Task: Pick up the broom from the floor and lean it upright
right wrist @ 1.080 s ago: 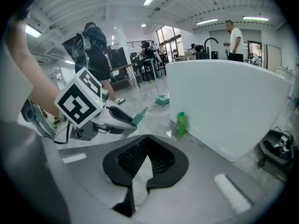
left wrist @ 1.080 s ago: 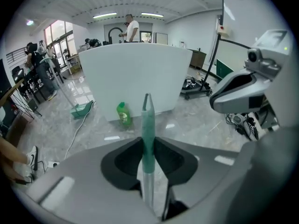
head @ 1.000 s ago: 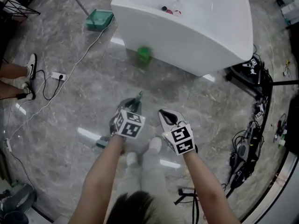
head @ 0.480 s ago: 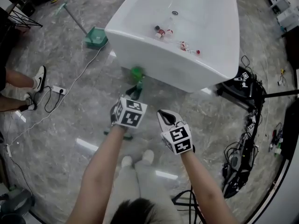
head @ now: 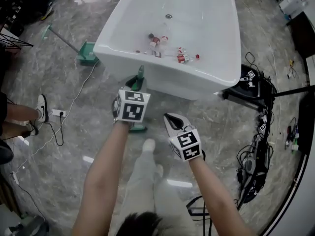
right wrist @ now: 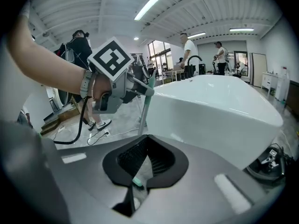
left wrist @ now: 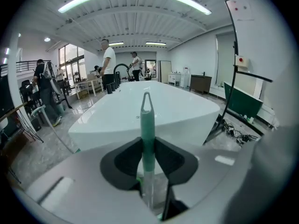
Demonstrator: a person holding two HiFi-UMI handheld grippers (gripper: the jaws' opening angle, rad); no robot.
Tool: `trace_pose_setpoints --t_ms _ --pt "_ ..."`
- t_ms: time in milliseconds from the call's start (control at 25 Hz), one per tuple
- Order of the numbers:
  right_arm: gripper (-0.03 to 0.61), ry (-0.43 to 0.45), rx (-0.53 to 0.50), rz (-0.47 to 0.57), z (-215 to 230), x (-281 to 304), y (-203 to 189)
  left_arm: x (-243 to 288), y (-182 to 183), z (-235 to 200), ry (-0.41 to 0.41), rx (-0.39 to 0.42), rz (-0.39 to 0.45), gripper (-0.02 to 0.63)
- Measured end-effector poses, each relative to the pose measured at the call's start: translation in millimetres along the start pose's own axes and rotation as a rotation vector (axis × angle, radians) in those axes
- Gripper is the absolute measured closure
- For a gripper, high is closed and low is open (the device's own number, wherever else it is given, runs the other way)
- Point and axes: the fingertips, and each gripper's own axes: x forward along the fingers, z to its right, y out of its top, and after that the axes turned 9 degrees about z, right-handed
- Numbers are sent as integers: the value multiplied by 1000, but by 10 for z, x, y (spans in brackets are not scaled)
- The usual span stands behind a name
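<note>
**Broom upright beside the white tub**

The left gripper (head: 136, 85) is clamped on the green broom (head: 141, 73), whose handle stands near upright just in front of the white bathtub (head: 206, 82). The right gripper (head: 170, 118) has its tips together and holds nothing. The floor (head: 74, 127) is polished grey marble. Cables (head: 256, 151) trail along its right side, and a second green long-handled tool (head: 86, 53) lies at the left. Small bottles (head: 167, 45) lie in the tub. Strip lights (left wrist: 84, 0) line the ceiling.
</note>
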Motion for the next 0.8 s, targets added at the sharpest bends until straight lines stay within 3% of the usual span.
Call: trace_pose_setpoints --t_ms 400,800 --pt "577 -71 35 -14 355 270 255 611 377 -90 -72 14 17 529" --pt "577 -96 42 -21 457 523 368 768 567 -129 -141 58 76 522"
